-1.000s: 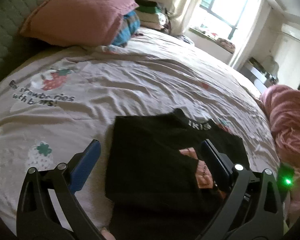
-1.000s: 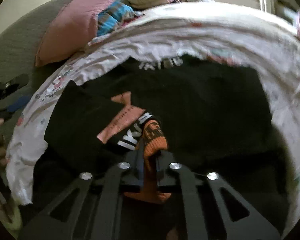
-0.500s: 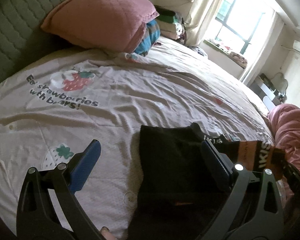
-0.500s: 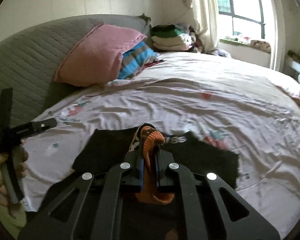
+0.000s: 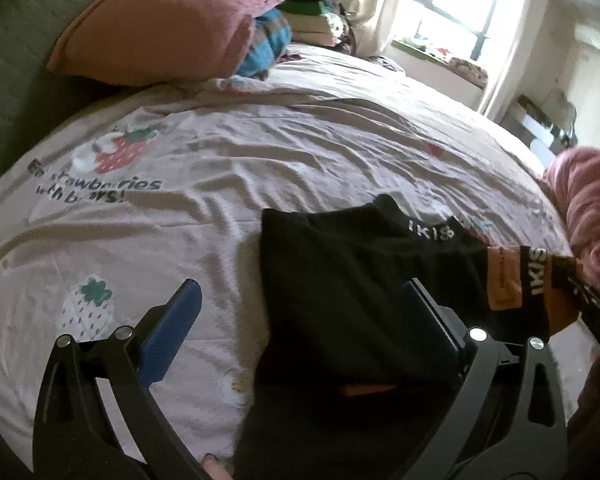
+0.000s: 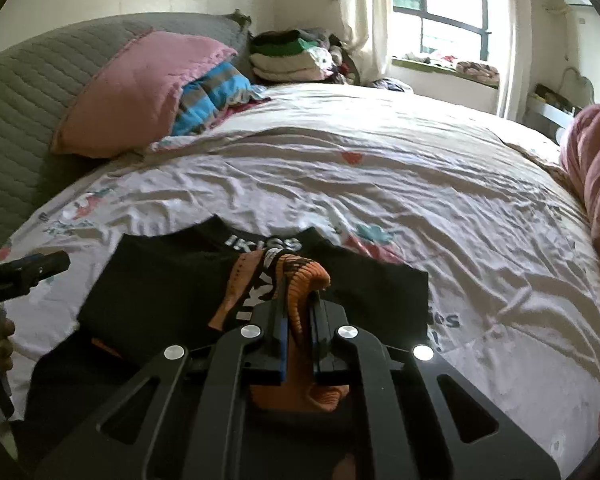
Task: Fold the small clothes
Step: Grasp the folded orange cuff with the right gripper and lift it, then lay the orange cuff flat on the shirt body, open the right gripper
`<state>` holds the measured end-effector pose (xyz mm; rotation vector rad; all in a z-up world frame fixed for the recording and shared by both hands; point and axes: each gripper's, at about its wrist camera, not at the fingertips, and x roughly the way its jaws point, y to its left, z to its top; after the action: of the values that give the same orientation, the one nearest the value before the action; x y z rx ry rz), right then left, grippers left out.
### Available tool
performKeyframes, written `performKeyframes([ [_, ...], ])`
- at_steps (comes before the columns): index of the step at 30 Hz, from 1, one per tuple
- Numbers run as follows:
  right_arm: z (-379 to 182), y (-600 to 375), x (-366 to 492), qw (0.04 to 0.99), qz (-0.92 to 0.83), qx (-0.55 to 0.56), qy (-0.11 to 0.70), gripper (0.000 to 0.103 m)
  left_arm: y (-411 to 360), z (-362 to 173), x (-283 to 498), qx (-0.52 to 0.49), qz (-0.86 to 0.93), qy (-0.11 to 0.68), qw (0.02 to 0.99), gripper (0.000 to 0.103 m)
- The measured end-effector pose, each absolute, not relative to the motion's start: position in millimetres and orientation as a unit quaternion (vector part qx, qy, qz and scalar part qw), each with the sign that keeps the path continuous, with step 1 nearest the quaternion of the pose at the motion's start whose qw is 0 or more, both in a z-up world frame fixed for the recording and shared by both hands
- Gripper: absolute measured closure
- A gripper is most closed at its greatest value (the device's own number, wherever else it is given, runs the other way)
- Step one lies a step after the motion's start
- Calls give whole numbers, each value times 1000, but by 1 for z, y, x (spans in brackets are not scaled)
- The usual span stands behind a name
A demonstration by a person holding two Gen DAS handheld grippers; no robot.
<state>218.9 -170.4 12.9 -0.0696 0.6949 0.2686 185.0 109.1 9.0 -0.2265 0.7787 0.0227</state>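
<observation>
A small black garment (image 5: 340, 280) with white "IKISS" lettering lies on the bed sheet; it also shows in the right wrist view (image 6: 164, 280). Its sleeve ends in an orange cuff (image 6: 304, 280). My right gripper (image 6: 298, 320) is shut on that orange cuff and holds the sleeve lifted above the garment; the cuff and gripper show at the right of the left wrist view (image 5: 540, 284). My left gripper (image 5: 300, 320) is open and empty, hovering over the garment's left edge.
A pink pillow (image 6: 140, 92) and a blue striped cloth (image 6: 212, 96) lie at the headboard. Folded clothes (image 6: 292, 56) are stacked behind. A pink blanket (image 6: 596, 184) lies at the right edge. Wrinkled strawberry-print sheet (image 5: 260, 152) spreads beyond the garment.
My right gripper has lifted the orange cuff up and pulled the sleeve rightward off the garment's front. My left gripper stayed open and shifted left.
</observation>
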Motion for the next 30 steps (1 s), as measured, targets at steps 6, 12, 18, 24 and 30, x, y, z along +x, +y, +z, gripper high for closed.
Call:
performKeyframes([
  [6,0,-177,223,928,111,-31,355,96,78,-5,189,-69,5,391,918,10],
  [12,-6,-183,225,927,98,-27,362,95,67,-9,192,-62,-13,390,919,10],
  [18,-9,-189,222,929,72,-25,362,68,59,-13,194,-50,-19,392,918,10],
  [24,-11,-188,216,928,76,-25,364,65,56,-15,195,-50,-29,395,917,16],
  [30,-18,-175,214,918,104,-25,382,65,51,-21,198,-53,-58,405,911,46],
])
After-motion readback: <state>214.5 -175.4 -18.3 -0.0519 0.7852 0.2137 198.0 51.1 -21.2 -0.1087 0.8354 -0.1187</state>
